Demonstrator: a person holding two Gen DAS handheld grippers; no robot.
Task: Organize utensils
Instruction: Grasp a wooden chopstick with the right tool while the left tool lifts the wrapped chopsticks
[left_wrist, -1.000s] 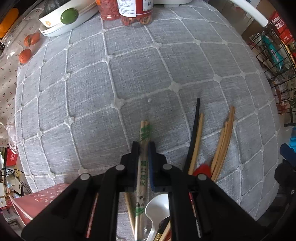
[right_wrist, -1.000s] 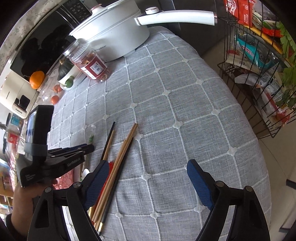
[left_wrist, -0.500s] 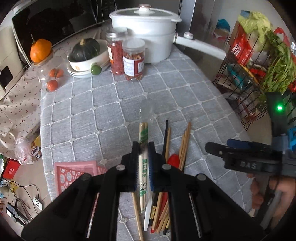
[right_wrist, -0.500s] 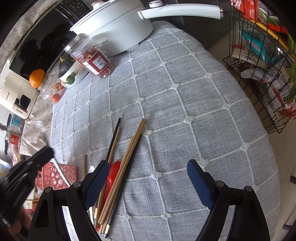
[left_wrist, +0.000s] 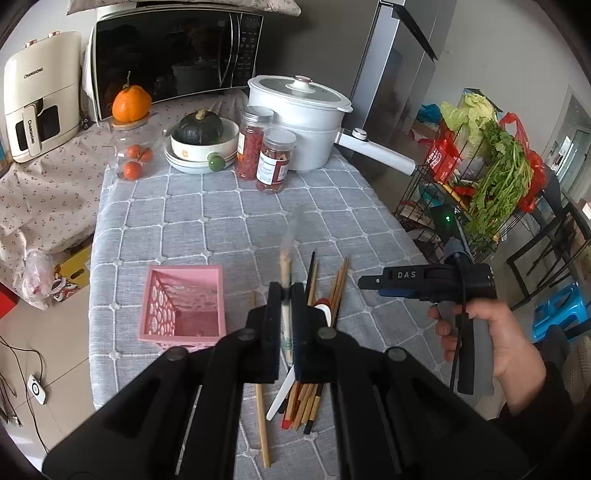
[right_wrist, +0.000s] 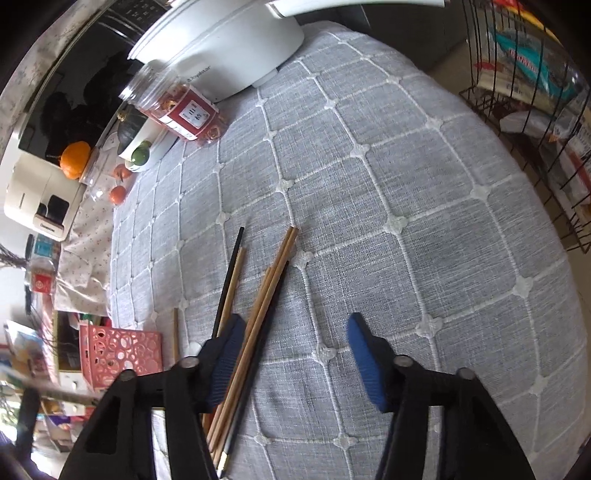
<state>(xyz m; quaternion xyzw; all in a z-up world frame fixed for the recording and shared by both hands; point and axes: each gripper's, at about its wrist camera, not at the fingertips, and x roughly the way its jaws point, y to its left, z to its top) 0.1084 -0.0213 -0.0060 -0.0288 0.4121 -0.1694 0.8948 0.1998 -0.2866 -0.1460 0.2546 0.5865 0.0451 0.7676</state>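
Observation:
My left gripper (left_wrist: 285, 291) is shut on a pair of wrapped chopsticks (left_wrist: 285, 266) and holds them high above the grey quilted table. Below it lies a pile of chopsticks (left_wrist: 338, 284) with a white spoon (left_wrist: 282, 391) and a red utensil. A pink perforated basket (left_wrist: 184, 306) stands to the left of the pile. My right gripper (right_wrist: 295, 354) is open and empty, low over the wooden and black chopsticks (right_wrist: 269, 291); its left finger is beside them. The basket (right_wrist: 122, 350) shows at the left of the right wrist view.
At the back of the table stand a white pot (left_wrist: 299, 118) with a long handle, two jars (left_wrist: 275, 162), a bowl with a squash (left_wrist: 201, 136) and tomatoes. A wire rack with vegetables (left_wrist: 495, 173) stands to the right of the table.
My left gripper has risen well above the table with the wrapped chopsticks in it, so the basket has come into view. My right gripper has moved lower and nearer to the loose chopsticks.

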